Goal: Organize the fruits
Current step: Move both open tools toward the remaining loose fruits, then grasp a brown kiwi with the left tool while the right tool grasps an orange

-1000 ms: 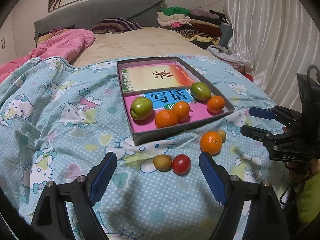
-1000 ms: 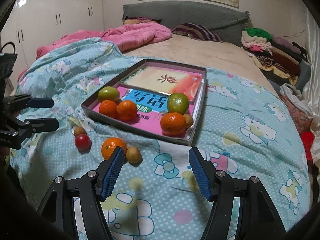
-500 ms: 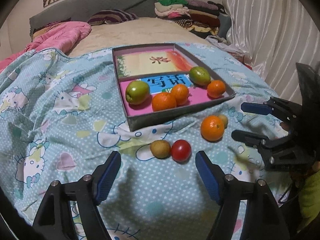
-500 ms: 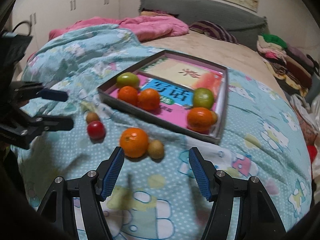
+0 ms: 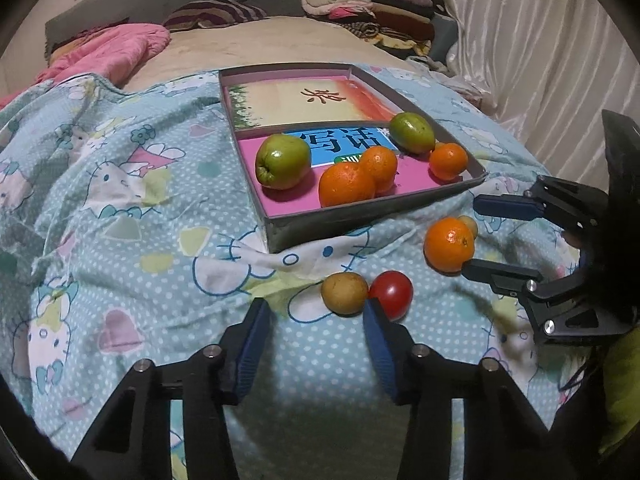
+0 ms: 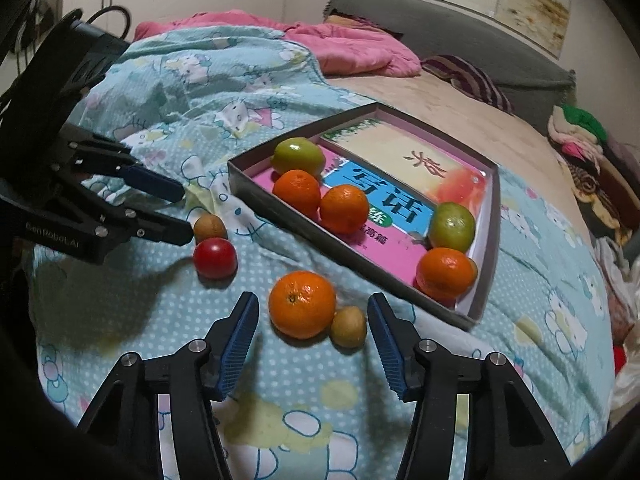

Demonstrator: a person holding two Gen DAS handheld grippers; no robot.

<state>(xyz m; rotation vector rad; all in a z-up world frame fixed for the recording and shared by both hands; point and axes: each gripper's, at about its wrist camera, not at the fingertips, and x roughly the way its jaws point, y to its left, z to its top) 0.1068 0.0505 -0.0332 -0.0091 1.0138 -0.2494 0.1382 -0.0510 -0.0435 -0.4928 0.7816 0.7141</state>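
My right gripper (image 6: 312, 328) is spread wide just short of a loose orange (image 6: 302, 304) and the small brown fruit (image 6: 349, 327) touching its right side. My left gripper (image 5: 316, 320), also released, faces another brown fruit (image 5: 344, 293) and a red tomato (image 5: 392, 294) (touching). Beyond lies the gray box (image 5: 360, 218) holding oranges and green fruits.
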